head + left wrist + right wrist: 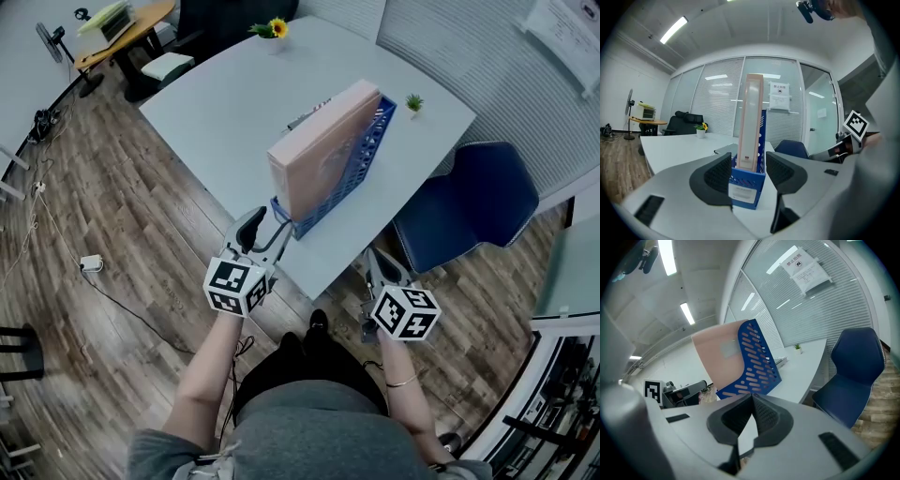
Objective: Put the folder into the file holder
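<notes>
Standing in one file holder [361, 161], one pink folder [317, 155], seemingly alone; left tool [749, 169] agape, right tool [751, 414] closed.

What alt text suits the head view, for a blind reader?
A pink folder stands in a blue file holder near the edge of a pale table, seen from above. The left gripper, jaws apart, points at the holder's near end; the right gripper is beside the table edge, near a blue chair.
</notes>
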A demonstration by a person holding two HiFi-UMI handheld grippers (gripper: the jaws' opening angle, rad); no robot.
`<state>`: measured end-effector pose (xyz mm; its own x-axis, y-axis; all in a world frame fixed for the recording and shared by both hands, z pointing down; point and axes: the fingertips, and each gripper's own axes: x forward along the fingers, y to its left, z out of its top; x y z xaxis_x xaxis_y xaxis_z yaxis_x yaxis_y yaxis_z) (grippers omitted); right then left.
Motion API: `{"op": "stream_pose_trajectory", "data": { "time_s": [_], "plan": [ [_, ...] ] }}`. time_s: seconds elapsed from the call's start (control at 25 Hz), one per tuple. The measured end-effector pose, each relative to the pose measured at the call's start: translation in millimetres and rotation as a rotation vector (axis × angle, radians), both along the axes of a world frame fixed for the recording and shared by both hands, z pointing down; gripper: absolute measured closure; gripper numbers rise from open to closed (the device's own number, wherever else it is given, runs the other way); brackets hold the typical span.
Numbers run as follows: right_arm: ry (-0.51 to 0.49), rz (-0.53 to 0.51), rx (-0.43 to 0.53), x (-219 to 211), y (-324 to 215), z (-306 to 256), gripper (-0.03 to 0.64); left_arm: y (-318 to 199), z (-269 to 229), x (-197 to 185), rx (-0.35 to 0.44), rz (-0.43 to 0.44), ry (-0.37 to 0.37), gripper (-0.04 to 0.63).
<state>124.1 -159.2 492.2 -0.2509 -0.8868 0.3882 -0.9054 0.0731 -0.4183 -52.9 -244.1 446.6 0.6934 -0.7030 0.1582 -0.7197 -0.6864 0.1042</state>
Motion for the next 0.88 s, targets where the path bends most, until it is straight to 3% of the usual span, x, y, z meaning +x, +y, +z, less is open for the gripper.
{"op": "stream_pose_trajectory", "data": {
  "time_s": [0.16, 0.64, 0.88],
  "plan": [
    [0.016, -0.009, 0.001, -9.8, 7.1, -0.4, 0.611, 11.0, 14.4, -13.3, -0.045, -0.036, -0.022, 0.380],
    [0.068, -0.035, 0.039, -36.7, 25.5, -9.1, 0.611, 41.4, 37.8, -41.4, -0.139, -0.094, -0.041, 0.544],
    [0.092, -0.050, 0.050, -48.0, 33.3, -10.8, 0.614, 52.2, 41.3, -56.1, -0.157, -0.120, -0.053, 0.563]
  ]
}}
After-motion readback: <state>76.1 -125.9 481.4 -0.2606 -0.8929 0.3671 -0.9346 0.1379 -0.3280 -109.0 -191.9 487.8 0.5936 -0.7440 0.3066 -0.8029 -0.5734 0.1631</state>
